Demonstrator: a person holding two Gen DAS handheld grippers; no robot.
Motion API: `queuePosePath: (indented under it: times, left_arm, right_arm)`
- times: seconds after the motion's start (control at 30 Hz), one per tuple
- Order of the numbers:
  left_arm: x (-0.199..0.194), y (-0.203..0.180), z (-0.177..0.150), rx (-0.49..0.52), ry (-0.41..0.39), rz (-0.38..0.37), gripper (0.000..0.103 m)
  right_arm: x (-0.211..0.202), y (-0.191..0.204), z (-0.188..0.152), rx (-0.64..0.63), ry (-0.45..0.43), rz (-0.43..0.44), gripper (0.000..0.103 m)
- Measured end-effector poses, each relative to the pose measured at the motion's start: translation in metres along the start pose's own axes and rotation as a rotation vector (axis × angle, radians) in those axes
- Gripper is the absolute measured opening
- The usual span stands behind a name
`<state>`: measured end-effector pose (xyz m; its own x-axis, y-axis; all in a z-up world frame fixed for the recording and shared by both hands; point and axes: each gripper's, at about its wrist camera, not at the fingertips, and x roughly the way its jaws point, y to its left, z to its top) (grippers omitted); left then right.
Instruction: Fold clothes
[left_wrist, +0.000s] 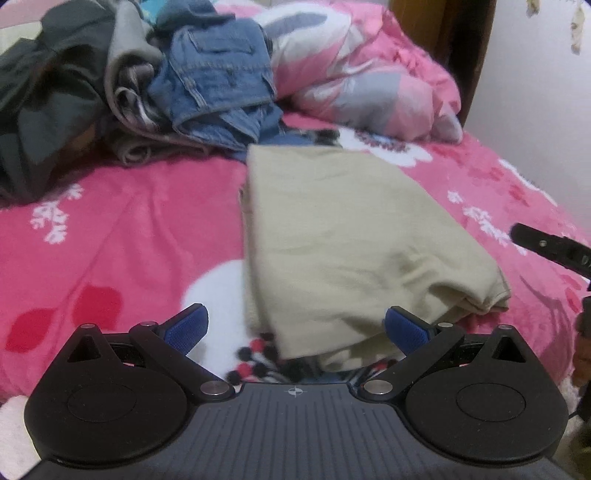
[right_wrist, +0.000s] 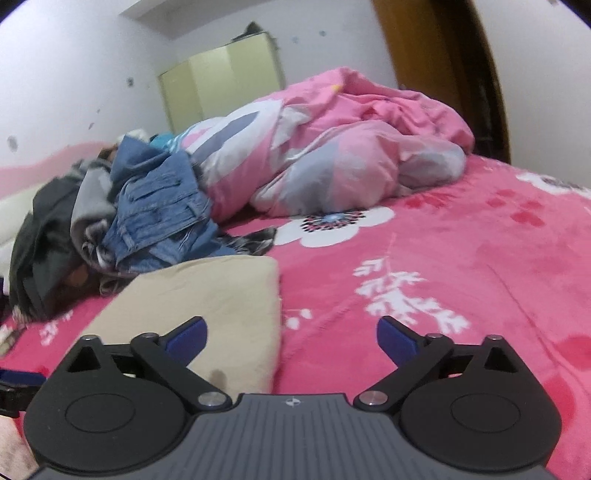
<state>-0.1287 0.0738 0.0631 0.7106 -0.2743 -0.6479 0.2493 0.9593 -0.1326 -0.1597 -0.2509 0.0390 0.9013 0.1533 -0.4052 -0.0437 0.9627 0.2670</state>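
From the left wrist view, the left tool (left_wrist: 295, 328) is wide open and holds nothing. The near end of a folded tan cloth (left_wrist: 354, 236) lies between its blue fingers (left_wrist: 186, 325), but they do not press on it. The cloth sits flat on the pink bed cover (left_wrist: 122, 240). Behind it, near the far side of the bed, is a messy pile of clothes (left_wrist: 122, 92) with blue jeans (left_wrist: 218, 77) on top. A rolled-up pink quilt (left_wrist: 365, 74) lies beside the pile. At the right edge, a bit of the other tool pokes in.

From the right wrist view, the right tool (right_wrist: 291, 336) is wide open too, with nothing in it. The tan cloth (right_wrist: 207, 306) lies just under its left finger, not touching.

I think the tan cloth is done. The next move looks like reaching to the pile for a new piece and pulling it out onto the bare bed.

There are no boxes or baskets here; the clothes just lie on the bed.
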Motion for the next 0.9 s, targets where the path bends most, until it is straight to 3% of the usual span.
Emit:
queuePosePath:
  times: [0.17, 0.3, 0.47, 0.57, 0.63, 0.77, 0.9]
  left_arm:
    - [-0.012, 0.017, -0.005, -0.018, -0.033, -0.03, 0.101]
    - [-0.021, 0.009, -0.008, 0.029, -0.084, -0.065, 0.1]
    - [-0.013, -0.025, -0.012, 0.215, -0.103, -0.057, 0.101]
    - [-0.005, -0.04, -0.015, 0.295, -0.106, -0.038, 0.101]
    - [-0.003, -0.04, -0.016, 0.297, -0.094, -0.044, 0.101]
    - [-0.01, -0.022, -0.013, 0.207, -0.077, -0.125, 0.101]
    - [-0.016, 0.012, -0.001, -0.035, -0.076, -0.268, 0.102]
  right_arm:
    - [-0.013, -0.008, -0.005, 0.001, 0.039, -0.007, 0.072]
    - [-0.02, 0.005, -0.014, -0.089, 0.051, 0.023, 0.07]
    - [-0.022, 0.036, -0.026, -0.262, 0.036, 0.095, 0.07]
    - [-0.02, 0.04, -0.03, -0.289, 0.044, 0.084, 0.064]
    - [-0.02, 0.037, -0.031, -0.289, 0.046, 0.074, 0.061]
    - [-0.017, 0.006, -0.021, -0.12, 0.062, 0.113, 0.059]
    - [0.008, -0.037, -0.003, 0.219, 0.127, 0.256, 0.06]
